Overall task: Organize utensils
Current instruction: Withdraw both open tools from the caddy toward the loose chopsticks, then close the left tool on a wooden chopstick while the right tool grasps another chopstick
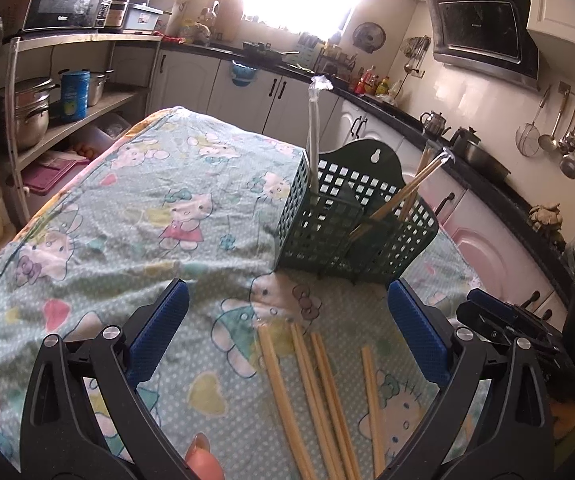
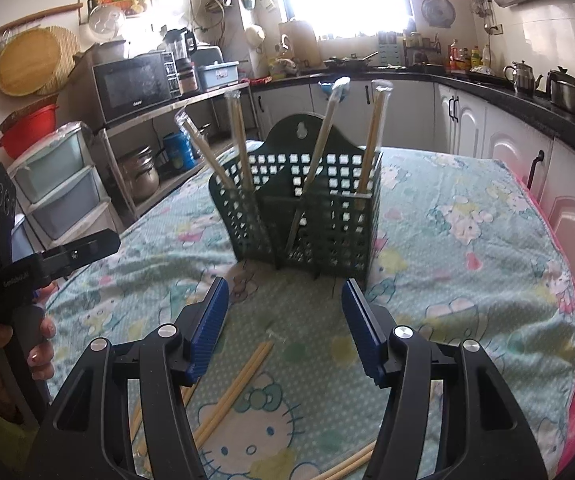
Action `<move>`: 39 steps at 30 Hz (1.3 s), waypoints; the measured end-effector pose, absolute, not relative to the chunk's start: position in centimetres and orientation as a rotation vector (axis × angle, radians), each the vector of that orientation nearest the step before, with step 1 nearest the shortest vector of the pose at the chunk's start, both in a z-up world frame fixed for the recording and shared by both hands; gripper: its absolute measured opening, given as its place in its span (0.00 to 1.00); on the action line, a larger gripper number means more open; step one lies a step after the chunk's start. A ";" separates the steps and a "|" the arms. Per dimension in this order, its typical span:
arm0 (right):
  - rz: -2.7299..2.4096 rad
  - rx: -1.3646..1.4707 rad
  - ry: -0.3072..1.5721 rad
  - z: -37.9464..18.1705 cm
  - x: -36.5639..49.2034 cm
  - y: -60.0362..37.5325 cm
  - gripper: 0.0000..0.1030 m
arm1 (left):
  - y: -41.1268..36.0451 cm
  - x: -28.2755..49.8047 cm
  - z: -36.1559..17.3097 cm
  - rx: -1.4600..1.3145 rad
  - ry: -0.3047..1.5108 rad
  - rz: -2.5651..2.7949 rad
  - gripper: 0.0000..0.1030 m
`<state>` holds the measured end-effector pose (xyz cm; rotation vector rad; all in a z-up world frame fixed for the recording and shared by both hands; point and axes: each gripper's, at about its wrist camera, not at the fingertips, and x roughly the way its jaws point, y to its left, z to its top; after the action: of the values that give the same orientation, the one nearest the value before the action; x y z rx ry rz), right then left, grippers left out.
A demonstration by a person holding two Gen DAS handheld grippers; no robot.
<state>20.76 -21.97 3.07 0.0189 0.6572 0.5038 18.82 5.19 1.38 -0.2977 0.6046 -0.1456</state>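
Observation:
A dark green perforated utensil basket (image 1: 339, 224) stands upright on the table; it also shows in the right wrist view (image 2: 307, 216). Several plastic-wrapped chopstick pairs (image 2: 371, 140) stand in its compartments. Loose bamboo chopsticks (image 1: 311, 392) lie on the cloth in front of the basket, between the fingers of my left gripper (image 1: 287, 332), which is open and empty above them. My right gripper (image 2: 285, 328) is open and empty, a little short of the basket, with loose chopsticks (image 2: 235, 392) under it.
The table carries a Hello Kitty cloth (image 1: 147, 208). The right gripper's body (image 1: 527, 340) sits at the right in the left wrist view. Shelves with pots (image 1: 35, 108) stand left; kitchen counter and cabinets (image 2: 507, 128) run along the back and right.

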 end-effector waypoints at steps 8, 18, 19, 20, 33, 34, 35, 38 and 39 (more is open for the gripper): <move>0.517 -0.001 0.691 1.5 19.7 -20.7 0.55 | 5.4 18.4 -0.3 -0.275 0.667 -0.126 0.89; 0.513 -0.045 0.745 -0.4 19.1 -18.9 0.55 | 5.4 18.2 -2.3 -0.237 0.744 -0.130 0.89; 0.511 -0.052 0.749 -0.6 19.1 -18.8 0.55 | 5.3 18.1 -2.5 -0.231 0.747 -0.131 0.89; 0.507 -0.058 0.755 -0.8 19.2 -18.6 0.55 | 5.2 18.1 -2.6 -0.225 0.753 -0.133 0.89; 0.451 -0.087 0.895 -3.8 21.0 -17.8 0.55 | 5.3 19.0 -5.1 -0.215 0.848 -0.134 0.81; 0.452 -0.086 0.901 -3.9 21.1 -17.7 0.55 | 5.3 19.1 -5.3 -0.217 0.858 -0.136 0.77; 0.452 -0.086 0.909 -4.0 21.3 -17.6 0.53 | 5.3 19.2 -5.5 -0.220 0.866 -0.140 0.73; 0.453 -0.084 0.937 -4.4 22.0 -17.1 0.49 | 5.2 19.6 -5.9 -0.218 0.888 -0.156 0.64; 0.451 -0.083 0.949 -4.5 22.2 -16.9 0.47 | 5.1 19.7 -6.0 -0.217 0.895 -0.159 0.61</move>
<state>22.19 -16.94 -4.50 -0.0835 0.9490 0.4513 19.74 5.08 -6.04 -0.2169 0.8949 -0.1593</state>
